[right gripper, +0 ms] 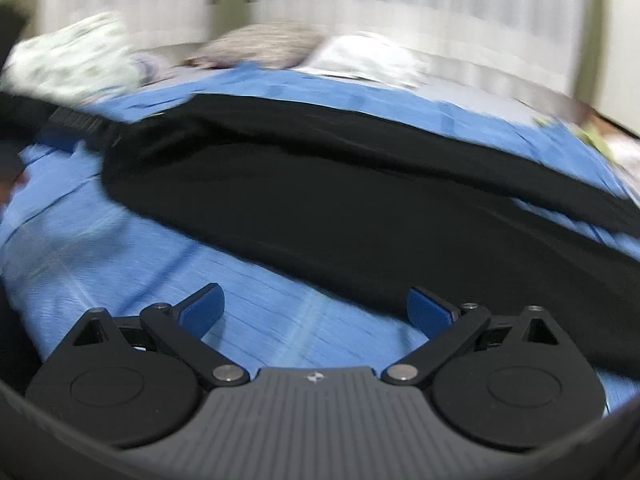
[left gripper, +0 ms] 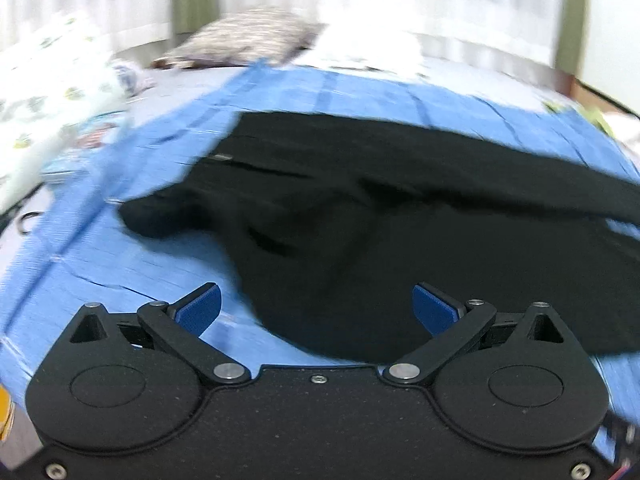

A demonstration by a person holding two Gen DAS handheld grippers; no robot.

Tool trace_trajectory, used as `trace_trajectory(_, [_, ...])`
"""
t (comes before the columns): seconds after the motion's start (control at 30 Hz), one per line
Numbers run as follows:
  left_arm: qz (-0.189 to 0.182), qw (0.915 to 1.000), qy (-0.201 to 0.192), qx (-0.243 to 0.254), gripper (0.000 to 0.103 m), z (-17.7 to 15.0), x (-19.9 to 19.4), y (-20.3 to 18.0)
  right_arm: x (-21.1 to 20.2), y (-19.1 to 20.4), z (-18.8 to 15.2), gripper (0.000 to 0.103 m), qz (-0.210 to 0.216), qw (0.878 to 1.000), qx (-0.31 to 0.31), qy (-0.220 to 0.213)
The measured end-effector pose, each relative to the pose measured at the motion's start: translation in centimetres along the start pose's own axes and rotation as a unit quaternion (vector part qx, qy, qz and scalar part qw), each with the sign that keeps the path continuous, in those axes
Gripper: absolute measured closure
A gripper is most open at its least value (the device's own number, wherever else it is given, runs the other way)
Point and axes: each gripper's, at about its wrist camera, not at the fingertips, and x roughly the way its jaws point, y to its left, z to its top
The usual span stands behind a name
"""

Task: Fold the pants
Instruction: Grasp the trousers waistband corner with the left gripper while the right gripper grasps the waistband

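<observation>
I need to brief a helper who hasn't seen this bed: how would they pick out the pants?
Find the blue sheet covering the bed. The pants lie spread across its middle. They are the only black cloth; the pillows behind are pale or patterned.

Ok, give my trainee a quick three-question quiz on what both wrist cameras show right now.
1. True or false: the left gripper is shut on the black fabric pants.
2. What do the pants lie on: A) bare wooden floor, B) blue quilted bed cover, C) metal tray?
3. Fill in: the right gripper has its jaws ____.

Key: 1 false, its jaws stand apart and hold nothing; 2 B; 3 open.
</observation>
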Motion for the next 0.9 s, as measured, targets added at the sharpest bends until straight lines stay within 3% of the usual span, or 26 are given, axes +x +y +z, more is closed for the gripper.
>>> trace_trajectory(0.13, [0.017, 0.9975, -0.012, -0.067, 0.004, 2.8, 1.0, 5.6, 1.4, 3.5, 2.6, 0.005, 0.048, 0.997, -0.053, -0.004])
trace_trajectory(0.27, [0.002, 0.9903, -0.009, -0.138, 0.007, 4.6, 3.1, 9.7, 3.5, 7.1, 4.5, 0.013, 0.080, 0.992, -0.096, -0.004])
trace_trajectory(0.4, [0.015, 0.9854, 0.010, -0.169, 0.015, 5.0, 5.9, 11.4, 5.4, 9.9, 5.6, 0.030, 0.112, 0.987, -0.117, 0.005])
trace_trajectory(0.47, [0.028, 0.9825, 0.006, -0.184, 0.021, 4.9, 6.5, 12.2, 6.2, 11.1, 6.1, 0.032, 0.131, 0.984, -0.122, 0.008])
trace_trajectory(0.63, [0.019, 0.9723, -0.020, -0.232, 0.031, 4.4, 7.8, 14.0, 7.9, 13.2, 6.8, 0.032, 0.155, 0.980, -0.125, 0.015])
trace_trajectory(0.77, [0.017, 0.9658, -0.010, -0.258, 0.031, 3.7, 9.0, 14.9, 9.7, 14.5, 7.1, 0.032, 0.164, 0.980, -0.113, 0.020])
trace_trajectory(0.9, [0.002, 0.9591, 0.008, -0.283, 0.018, 3.1, 11.7, 15.7, 11.5, 15.8, 8.1, 0.034, 0.146, 0.982, -0.122, 0.010])
